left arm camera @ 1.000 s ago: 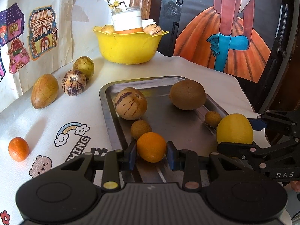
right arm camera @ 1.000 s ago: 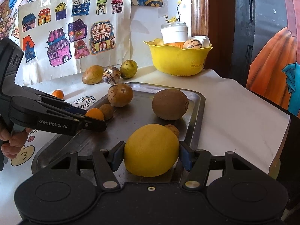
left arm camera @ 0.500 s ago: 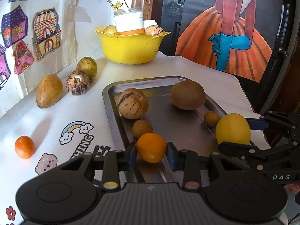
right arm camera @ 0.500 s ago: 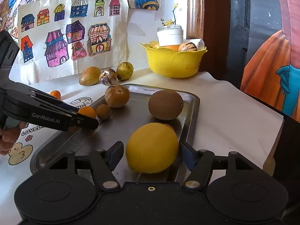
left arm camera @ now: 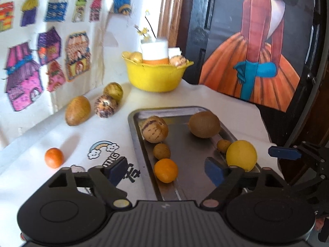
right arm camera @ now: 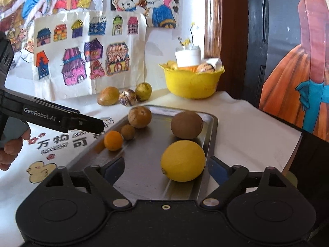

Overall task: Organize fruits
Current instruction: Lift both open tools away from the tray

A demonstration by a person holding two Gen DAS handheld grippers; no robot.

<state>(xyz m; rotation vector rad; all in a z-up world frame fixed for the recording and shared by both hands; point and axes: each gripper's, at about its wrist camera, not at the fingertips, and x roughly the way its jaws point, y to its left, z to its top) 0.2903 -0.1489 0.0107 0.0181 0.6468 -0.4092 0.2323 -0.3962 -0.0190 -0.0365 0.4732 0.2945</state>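
**Letting go: orange and lemon set down on the tray**

Releasing is the step in hand. The left claw (left arm camera: 162, 169) is opening, its blue pads standing clear on either side of the orange (left arm camera: 166, 170), which rests on the tray (left arm camera: 131, 119) near its front left edge, touched by nothing. The right claw (right arm camera: 164, 169) is opening too; the lemon (right arm camera: 183, 160) lies on the tray floor between its pads, nearer the right one, with a gap visible on both sides.

Also on the tray are a striped melon (left arm camera: 154, 129), a kiwi (left arm camera: 204, 124) and two small brown fruits (left arm camera: 161, 150), so five sorts sit there already.

Four fruits are left on the table (left arm camera: 86, 135): a small tangerine (left arm camera: 53, 157) well to the left of the tray, and a trio by the wall, a brown oval fruit (left arm camera: 77, 110), a striped round one (left arm camera: 105, 105) and a greenish one (left arm camera: 113, 90). A yellow bowl (left arm camera: 156, 76) at the back holds more fruit and a white jar.

Next, I judge, both claws must back off without nudging the round fruit, which could roll on the smooth metal. The left claw is best placed for the tangerine; it would need to swing left, drop low and straddle it before closing.
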